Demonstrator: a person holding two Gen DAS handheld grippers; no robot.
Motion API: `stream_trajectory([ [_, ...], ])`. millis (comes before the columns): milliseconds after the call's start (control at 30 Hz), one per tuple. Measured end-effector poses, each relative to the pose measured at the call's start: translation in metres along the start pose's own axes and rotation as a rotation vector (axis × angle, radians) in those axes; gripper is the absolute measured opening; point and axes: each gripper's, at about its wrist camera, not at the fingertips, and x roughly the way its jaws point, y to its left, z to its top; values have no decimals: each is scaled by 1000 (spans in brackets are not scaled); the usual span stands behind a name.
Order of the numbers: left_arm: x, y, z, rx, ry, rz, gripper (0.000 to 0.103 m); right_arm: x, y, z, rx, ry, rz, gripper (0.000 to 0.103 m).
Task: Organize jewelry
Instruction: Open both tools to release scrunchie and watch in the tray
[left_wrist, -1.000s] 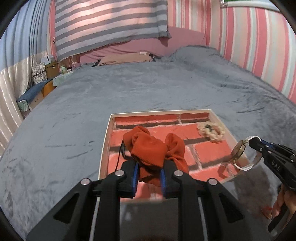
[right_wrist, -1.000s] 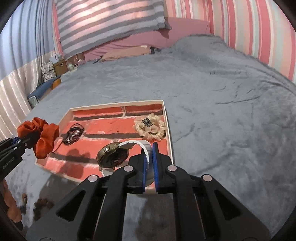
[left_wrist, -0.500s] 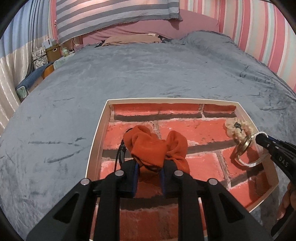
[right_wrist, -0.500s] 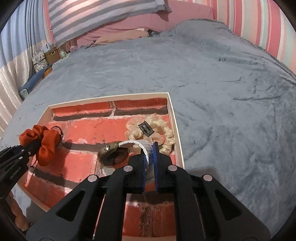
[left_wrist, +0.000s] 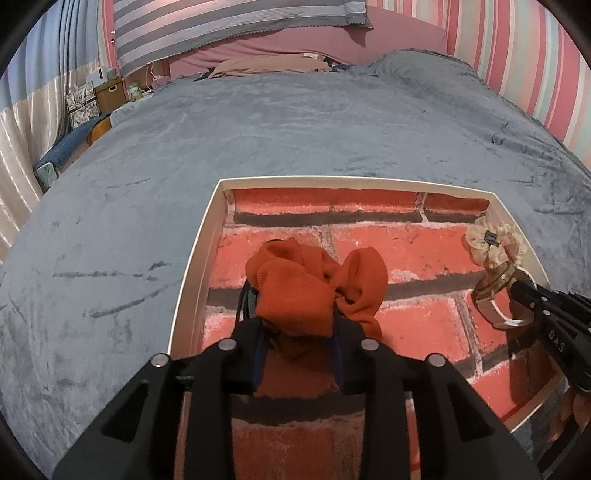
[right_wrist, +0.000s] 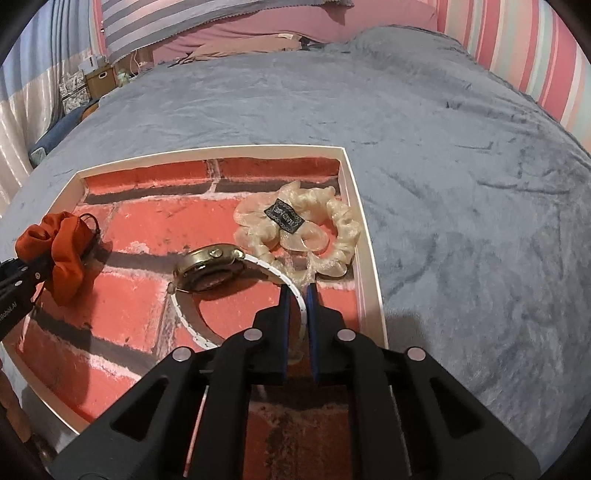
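A shallow tray (left_wrist: 192, 266) lined with a red brick print is seen lying on the grey bedspread (left_wrist: 295, 122). Over its left part the orange scrunchie (left_wrist: 310, 291) is kept between the jaws of the left gripper (left_wrist: 299, 347), which are opening. On the tray's right side the watch (right_wrist: 210, 267) is laid, its white strap passing between the opening jaws of the right gripper (right_wrist: 297, 306). A cream scrunchie (right_wrist: 299, 232) is found in the far right corner, just beyond the watch
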Motion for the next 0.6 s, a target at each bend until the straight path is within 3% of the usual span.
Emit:
stream_trajectory([
  [33,-1,0,-1,1,2,9,38,-2,1,0,-6,-6,8,17],
  [100,-5,1,-2,7,-4,19,46,-9,3,1,-16,-22,21,43],
  [167,-12,1,-3,14,-14,23,53,-20,6,1,-35,-51,36,53],
  [400,-38,11,-13,-13,-24,-12,67,-66,6,0,-84,-126,63,80],
  [600,-90,15,-22,-30,-98,-29,82,-116,-15,-14,-57,-186,89,93],
])
